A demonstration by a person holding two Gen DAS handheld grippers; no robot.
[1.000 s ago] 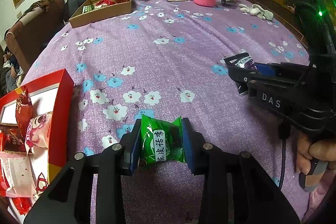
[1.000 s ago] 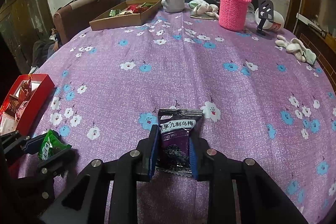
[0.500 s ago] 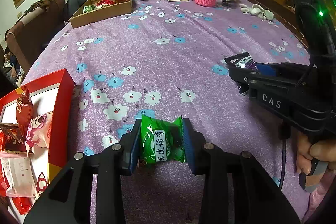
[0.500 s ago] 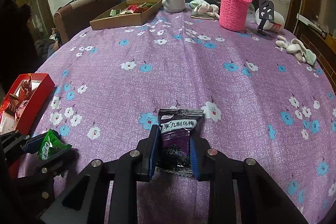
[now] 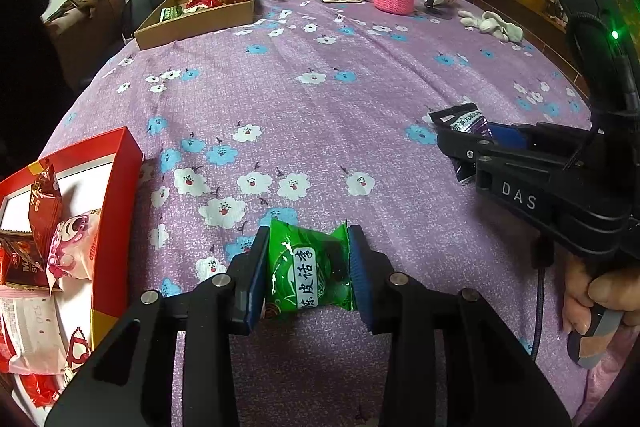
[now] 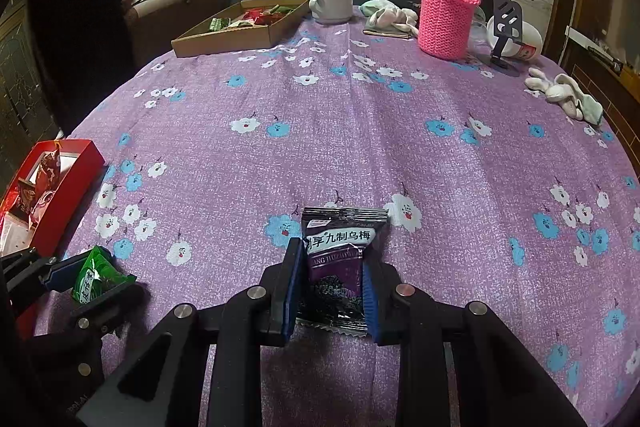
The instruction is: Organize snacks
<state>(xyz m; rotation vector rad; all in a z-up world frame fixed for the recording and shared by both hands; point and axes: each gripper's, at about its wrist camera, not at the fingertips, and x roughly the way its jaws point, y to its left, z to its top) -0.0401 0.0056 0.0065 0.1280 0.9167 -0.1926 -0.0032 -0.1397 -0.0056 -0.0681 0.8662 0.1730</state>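
Observation:
My left gripper [image 5: 306, 251] is shut on a green snack packet [image 5: 310, 271], low over the purple flowered tablecloth [image 5: 320, 99]. My right gripper [image 6: 332, 267] is shut on a dark purple plum packet [image 6: 340, 259], also just above the cloth. In the left wrist view the right gripper [image 5: 472, 137] stands at the right with the purple packet [image 5: 466, 121] in it. In the right wrist view the left gripper [image 6: 80, 275] is at the lower left with the green packet [image 6: 92, 277]. A red box [image 5: 116, 195] with several snacks lies at the left.
A brown cardboard tray [image 6: 240, 31] with snacks sits at the far left of the table. A white mug [image 6: 332, 5], a pink knitted flask [image 6: 448, 15], cloths [image 6: 388, 19], a white bowl [image 6: 516, 35] and socks [image 6: 564, 95] line the far side. A person [image 6: 76, 19] stands at the left.
Both grippers hold their packets almost still, shifting slightly forward. A dark-clothed person has come into view at the far left.

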